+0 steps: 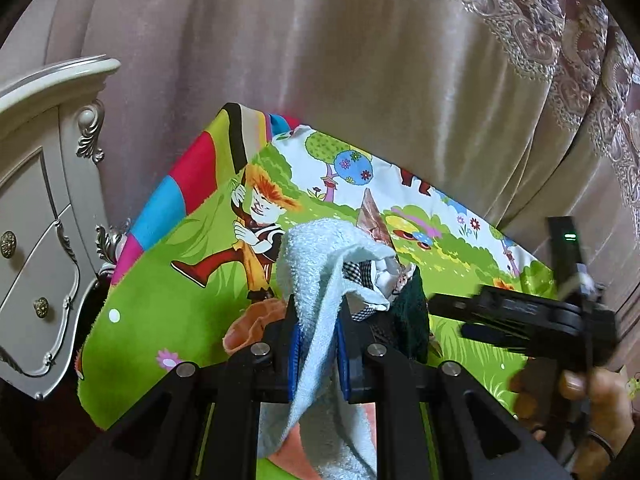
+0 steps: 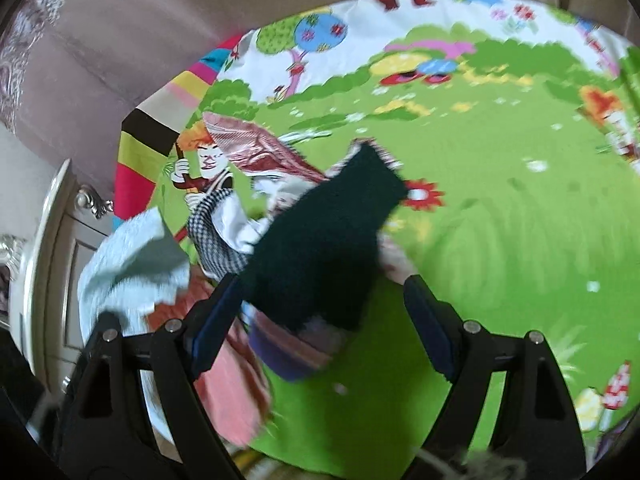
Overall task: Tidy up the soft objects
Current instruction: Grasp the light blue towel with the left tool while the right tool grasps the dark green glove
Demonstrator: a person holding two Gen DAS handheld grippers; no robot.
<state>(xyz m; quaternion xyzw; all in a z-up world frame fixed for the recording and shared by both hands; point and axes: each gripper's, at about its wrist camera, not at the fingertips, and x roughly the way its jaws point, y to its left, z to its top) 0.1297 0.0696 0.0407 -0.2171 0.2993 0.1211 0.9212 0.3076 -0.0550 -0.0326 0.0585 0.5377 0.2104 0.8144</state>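
My left gripper [image 1: 318,354] is shut on a light blue towel [image 1: 320,280], which hangs between its blue pads above the bed; the towel also shows in the right wrist view [image 2: 132,256]. Behind it lies a pile of soft cloths: a dark green one [image 2: 320,240], a black-and-white checked one [image 2: 218,240], a red patterned one [image 2: 260,148] and a salmon one [image 2: 228,396]. My right gripper [image 2: 320,320] is open, its jaws wide on either side of the dark green cloth. It also shows in the left wrist view [image 1: 452,312].
The bed carries a bright cartoon sheet [image 2: 500,220]. A white carved nightstand [image 1: 40,220] stands at the left. Beige curtains [image 1: 360,60] hang behind the bed.
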